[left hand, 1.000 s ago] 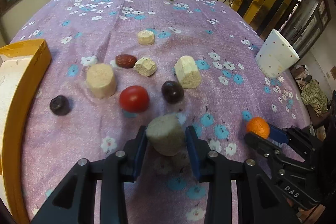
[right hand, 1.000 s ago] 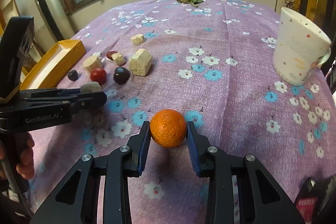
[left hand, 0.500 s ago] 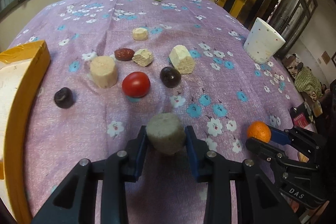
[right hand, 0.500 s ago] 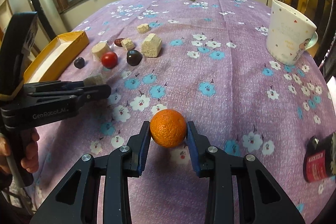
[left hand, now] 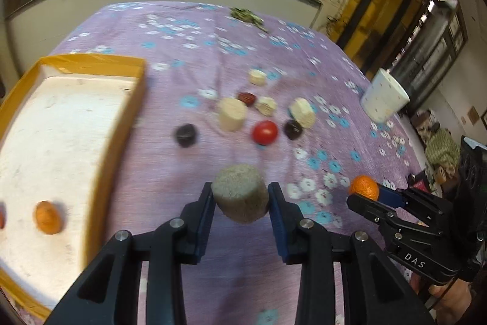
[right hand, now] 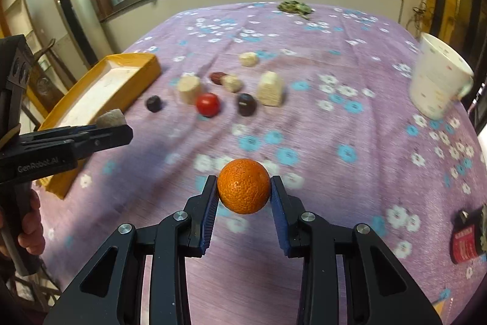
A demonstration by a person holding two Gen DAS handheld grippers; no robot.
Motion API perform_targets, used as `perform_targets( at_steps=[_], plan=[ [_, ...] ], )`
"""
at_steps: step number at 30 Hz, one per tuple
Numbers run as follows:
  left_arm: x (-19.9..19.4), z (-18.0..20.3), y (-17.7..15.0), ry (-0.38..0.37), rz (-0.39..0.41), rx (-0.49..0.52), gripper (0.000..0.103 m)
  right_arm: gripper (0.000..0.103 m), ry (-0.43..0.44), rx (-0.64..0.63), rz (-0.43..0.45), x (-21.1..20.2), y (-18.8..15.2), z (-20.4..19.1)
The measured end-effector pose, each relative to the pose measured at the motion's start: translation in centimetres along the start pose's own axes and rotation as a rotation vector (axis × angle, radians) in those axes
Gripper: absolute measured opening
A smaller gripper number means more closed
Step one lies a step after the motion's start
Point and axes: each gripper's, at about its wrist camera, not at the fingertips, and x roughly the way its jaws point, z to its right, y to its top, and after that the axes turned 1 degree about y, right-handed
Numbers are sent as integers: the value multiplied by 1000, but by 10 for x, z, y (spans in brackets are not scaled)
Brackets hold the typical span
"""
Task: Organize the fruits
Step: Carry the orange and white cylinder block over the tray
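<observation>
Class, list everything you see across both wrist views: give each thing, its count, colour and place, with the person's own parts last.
Tablecloth: one, purple floral, covering table.
Tray: one, yellow rim, white floor, left.
Small orange fruit: one, in tray.
Pale chunks: four, beige, mid-table.
Tomato: one, red, mid-table.
Dark fruits: two, purple-black, beside tomato.
Date: one, red-brown, behind tomato.
Mug: one, white dotted, right.
Leaves: green, far edge.
Grey-green chunk: one, in left gripper.
Orange: one, in right gripper.
Hand: holding left gripper's handle.
</observation>
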Motion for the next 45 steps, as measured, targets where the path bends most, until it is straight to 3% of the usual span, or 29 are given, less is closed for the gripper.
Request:
perform_targets(
  at_steps=[11, 21, 31, 45],
  plan=[
    [-42, -89, 2, 89, 64, -119, 38, 32, 137, -139, -6, 37, 49, -99],
    [-52, -185, 4, 211, 59, -214, 38, 32, 244, -222, -52, 94, 84, -195],
    [-40, -244, 7, 271, 19, -251, 38, 32, 217, -229, -135, 149, 83, -233],
    [-25, -249, 5, 284, -19, -185, 38, 33, 134, -270, -145, 160, 83, -251]
  ],
)
